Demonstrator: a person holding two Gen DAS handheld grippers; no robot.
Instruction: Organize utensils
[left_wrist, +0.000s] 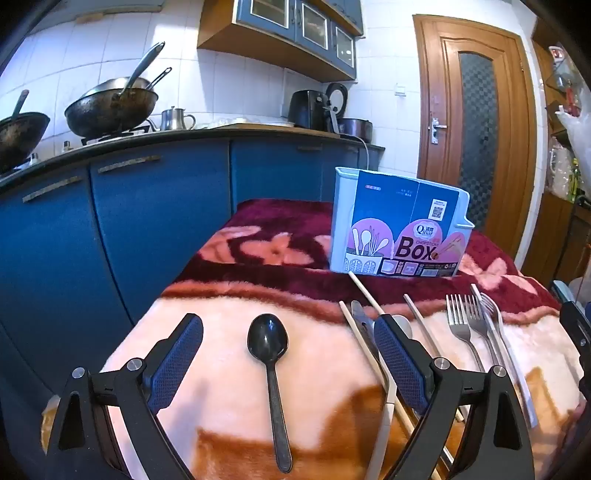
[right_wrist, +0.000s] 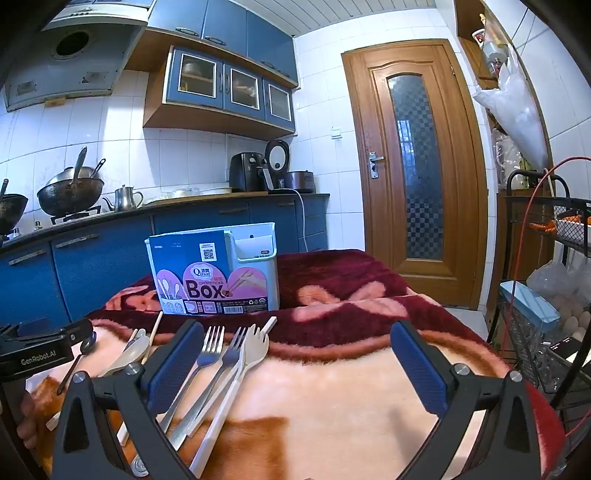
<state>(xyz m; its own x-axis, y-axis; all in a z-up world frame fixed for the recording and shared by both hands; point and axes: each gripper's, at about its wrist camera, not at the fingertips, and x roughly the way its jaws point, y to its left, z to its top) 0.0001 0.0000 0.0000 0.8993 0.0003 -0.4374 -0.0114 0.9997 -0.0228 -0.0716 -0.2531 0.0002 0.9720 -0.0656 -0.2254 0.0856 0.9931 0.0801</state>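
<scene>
A black plastic spoon (left_wrist: 271, 369) lies on the blanket between the open fingers of my left gripper (left_wrist: 288, 332). To its right lie chopsticks (left_wrist: 364, 354), a white spoon (left_wrist: 400, 325), two metal forks (left_wrist: 463, 325) and a white fork (left_wrist: 495, 321). The light-blue chopstick box (left_wrist: 399, 225) stands upright behind them. In the right wrist view my right gripper (right_wrist: 297, 341) is open and empty above the blanket; the metal forks (right_wrist: 210, 354) and the white fork (right_wrist: 251, 350) lie by its left finger. The box (right_wrist: 212, 269) stands behind.
The table is covered by a pink and maroon blanket (right_wrist: 332, 387). Blue kitchen cabinets (left_wrist: 110, 221) with woks stand to the left. A wire rack (right_wrist: 546, 295) with a red cable stands close at the right. A wooden door (right_wrist: 413, 166) is behind.
</scene>
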